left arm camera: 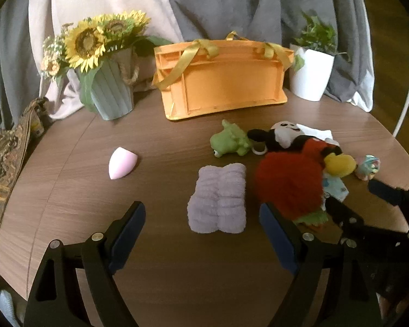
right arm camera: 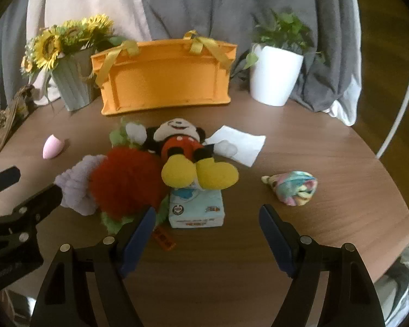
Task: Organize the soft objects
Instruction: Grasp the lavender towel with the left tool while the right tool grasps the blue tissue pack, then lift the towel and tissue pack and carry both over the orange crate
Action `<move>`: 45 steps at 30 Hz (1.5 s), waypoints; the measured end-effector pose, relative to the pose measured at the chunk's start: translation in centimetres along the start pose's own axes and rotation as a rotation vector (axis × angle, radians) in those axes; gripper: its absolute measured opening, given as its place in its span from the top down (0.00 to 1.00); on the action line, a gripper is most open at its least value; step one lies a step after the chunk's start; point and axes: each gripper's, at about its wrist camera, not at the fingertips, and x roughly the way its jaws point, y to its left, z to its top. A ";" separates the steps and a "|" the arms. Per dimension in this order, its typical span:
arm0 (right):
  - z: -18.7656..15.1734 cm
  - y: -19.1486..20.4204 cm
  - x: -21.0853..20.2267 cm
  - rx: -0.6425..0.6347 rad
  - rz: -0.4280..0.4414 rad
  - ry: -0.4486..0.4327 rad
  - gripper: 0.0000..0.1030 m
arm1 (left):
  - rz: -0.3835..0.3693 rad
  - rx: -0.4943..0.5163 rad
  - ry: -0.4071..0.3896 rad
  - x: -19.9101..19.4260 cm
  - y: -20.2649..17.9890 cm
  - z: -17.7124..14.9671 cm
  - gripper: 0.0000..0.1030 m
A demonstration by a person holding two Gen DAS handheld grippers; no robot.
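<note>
The red pom-pom (right arm camera: pixel 125 181) hid most of the green plush (right arm camera: pixel 120 133), and the mouse doll's feet (right arm camera: pixel 199 175) covered the tissue pack's (right arm camera: pixel 196 209) far edge.

1. The tabletop (left arm camera: pixel 163 259) is brown with a wood grain.
2. The bag (left arm camera: pixel 226 81) at the far side is orange, with golden-yellow ribbon handles.
3. The folded towel (left arm camera: pixel 218 199) is pale lilac.
4. The egg-shaped sponge (left arm camera: pixel 121 162) on the left is light pink.
5. The pompom (left arm camera: pixel 289 185) is red.
6. The mouse plush (right arm camera: pixel 182 141) is black, white and red, with yellow shoes.
7. The frog toy (left arm camera: pixel 231 141) is green.
8. The scrunched cloth (right arm camera: pixel 294 188) on the right is swirled in pastel blue, pink and yellow.
9. The tissue pack (right arm camera: pixel 196 209) is light blue.
10. Each tool has black arms and blue pads (right arm camera: pixel 139 237).
</note>
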 end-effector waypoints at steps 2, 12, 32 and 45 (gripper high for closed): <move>0.0 0.0 1.1 -0.010 0.023 0.025 0.26 | 0.017 0.003 0.004 0.6 -0.2 0.1 0.18; -0.2 -0.9 3.1 -0.030 0.050 0.068 0.27 | 0.022 -0.005 0.044 2.4 -1.2 -0.2 0.18; 0.5 -0.3 5.1 -0.072 0.092 0.085 0.48 | -0.016 -0.028 0.071 4.6 -0.8 0.2 0.54; 1.7 -1.8 0.9 -0.008 0.131 0.072 0.48 | -0.041 -0.031 -0.051 -0.5 -1.8 2.7 0.54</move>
